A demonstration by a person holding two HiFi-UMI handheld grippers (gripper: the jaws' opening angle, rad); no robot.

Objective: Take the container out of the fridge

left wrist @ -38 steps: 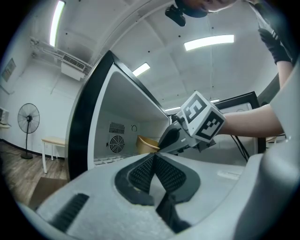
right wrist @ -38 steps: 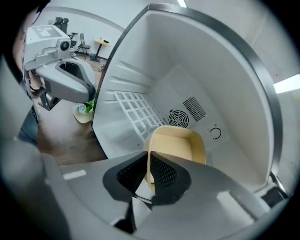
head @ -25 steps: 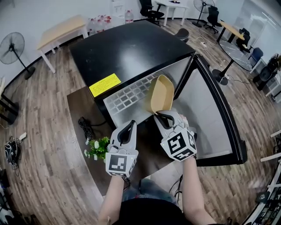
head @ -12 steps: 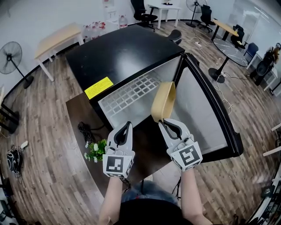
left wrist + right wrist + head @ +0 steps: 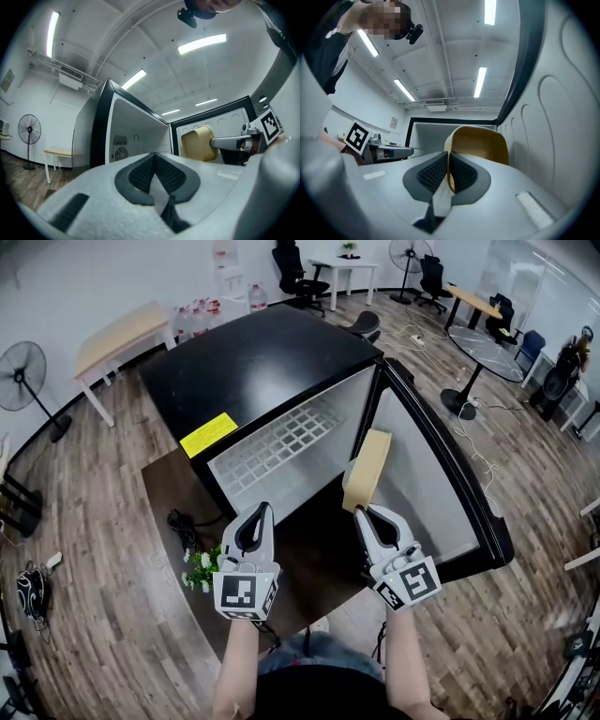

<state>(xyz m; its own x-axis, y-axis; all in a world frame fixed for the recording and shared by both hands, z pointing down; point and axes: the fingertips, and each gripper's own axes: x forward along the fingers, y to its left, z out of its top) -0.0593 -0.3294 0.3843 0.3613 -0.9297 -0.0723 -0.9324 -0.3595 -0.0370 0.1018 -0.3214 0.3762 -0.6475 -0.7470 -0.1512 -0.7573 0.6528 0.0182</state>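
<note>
tan container [image 5: 367,471] on edge, outside open fridge [image 5: 272,362]

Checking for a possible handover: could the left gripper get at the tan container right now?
Probably yes. The container, pinched at its rim by the right gripper, hangs in open air by the fridge, and nothing stands between it and the left gripper, whose jaws are shut.

The left gripper [image 5: 259,514] and the right gripper [image 5: 365,514] are held forward side by side. The left jaws are pressed together on nothing. The right jaws pinch the rim of the container [image 5: 367,470].
</note>
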